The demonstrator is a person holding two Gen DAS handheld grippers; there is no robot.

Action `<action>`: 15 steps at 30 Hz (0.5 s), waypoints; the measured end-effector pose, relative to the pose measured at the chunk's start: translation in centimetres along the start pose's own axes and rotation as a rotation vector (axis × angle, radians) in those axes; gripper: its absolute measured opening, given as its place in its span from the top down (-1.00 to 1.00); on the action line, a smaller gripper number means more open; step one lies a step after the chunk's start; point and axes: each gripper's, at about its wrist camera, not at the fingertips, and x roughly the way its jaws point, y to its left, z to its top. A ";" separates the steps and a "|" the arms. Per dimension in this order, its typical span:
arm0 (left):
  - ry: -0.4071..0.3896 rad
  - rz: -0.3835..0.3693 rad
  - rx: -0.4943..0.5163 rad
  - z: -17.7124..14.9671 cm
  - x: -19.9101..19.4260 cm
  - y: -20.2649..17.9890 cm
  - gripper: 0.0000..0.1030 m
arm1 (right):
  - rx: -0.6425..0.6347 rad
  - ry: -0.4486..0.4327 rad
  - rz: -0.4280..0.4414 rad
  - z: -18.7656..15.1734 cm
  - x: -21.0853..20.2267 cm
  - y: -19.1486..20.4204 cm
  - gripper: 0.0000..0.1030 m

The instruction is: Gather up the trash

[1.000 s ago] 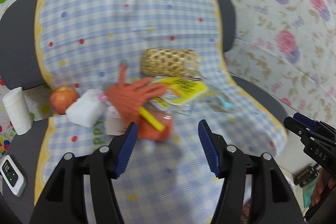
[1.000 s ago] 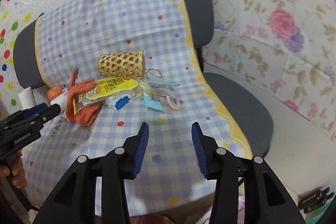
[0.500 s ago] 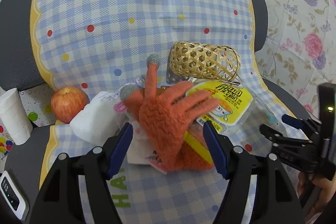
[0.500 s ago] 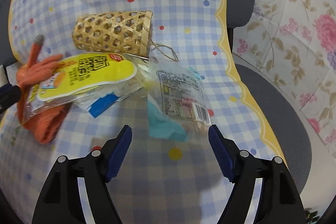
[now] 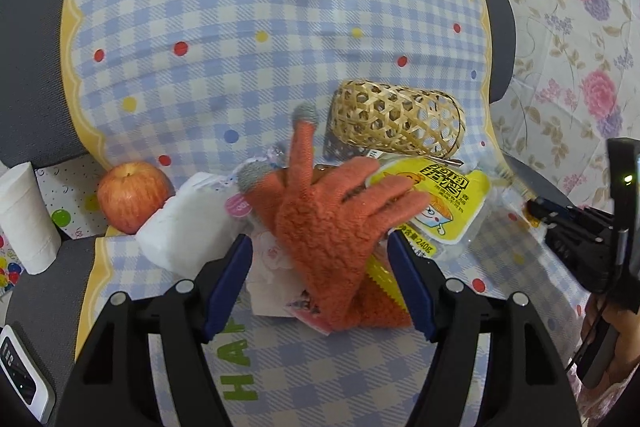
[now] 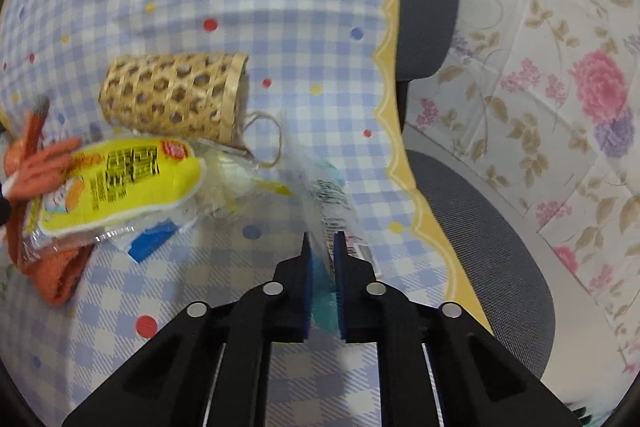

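Clear wrapper (image 6: 334, 211) (teal inside) pinched in right gripper (image 6: 322, 247) jaws, left gripper (image 5: 320, 259) jaws spread around orange glove (image 5: 336, 223)

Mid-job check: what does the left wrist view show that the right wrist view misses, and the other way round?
Only the left wrist view shows the apple, the white paper roll, the white packet beside the apple, and the open left tongs straddling the orange glove.

Only the right wrist view shows the right tongs shut on the clear wrapper, plus the blue-and-clear wrapper under the yellow packet.

Both show the glove, the yellow packet, the woven bamboo basket lying on its side, and the checked cloth over the chair.
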 end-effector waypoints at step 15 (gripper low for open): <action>0.072 -0.022 0.004 0.2 2.3 0.0 0.73 | 0.161 -0.080 0.140 0.2 -5.5 -1.3 0.86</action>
